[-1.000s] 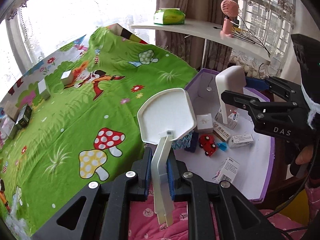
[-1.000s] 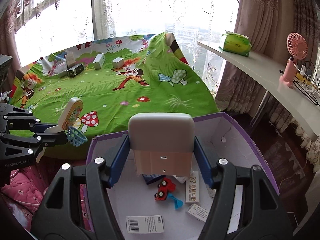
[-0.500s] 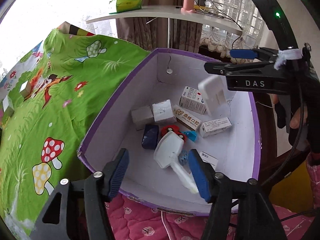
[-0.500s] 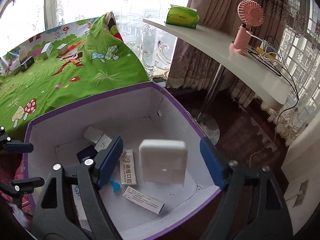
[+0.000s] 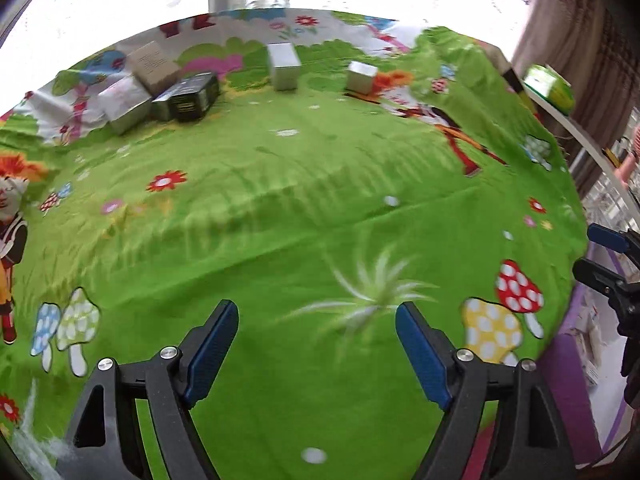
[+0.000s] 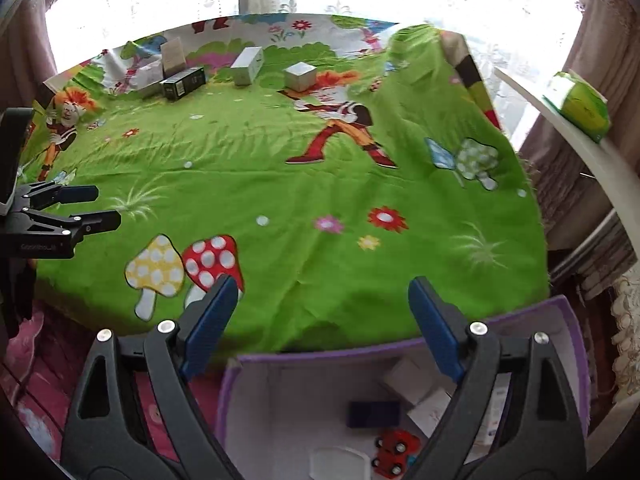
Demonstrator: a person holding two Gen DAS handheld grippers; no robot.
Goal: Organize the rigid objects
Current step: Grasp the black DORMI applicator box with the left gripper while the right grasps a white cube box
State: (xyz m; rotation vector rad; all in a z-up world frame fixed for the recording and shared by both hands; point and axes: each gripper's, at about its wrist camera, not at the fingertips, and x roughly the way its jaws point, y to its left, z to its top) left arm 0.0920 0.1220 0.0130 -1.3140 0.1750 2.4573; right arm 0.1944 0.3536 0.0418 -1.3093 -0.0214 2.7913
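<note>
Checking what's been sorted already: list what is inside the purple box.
In the right wrist view, the purple box holds a red toy car, a dark blue box, a white plastic piece and white cartons. The right gripper's fingers hide its right side.

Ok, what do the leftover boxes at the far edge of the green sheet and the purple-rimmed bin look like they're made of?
The leftover boxes look like printed paperboard: flat faces, crisp folded edges. The black box seems glossier, though blur leaves that open. The silvery cube has a metallic sheen, probably foil-faced card. The bin looks like matte cardboard: thin stiff walls, white inside, purple rim. The sheet is printed fabric, wrinkled.
</note>
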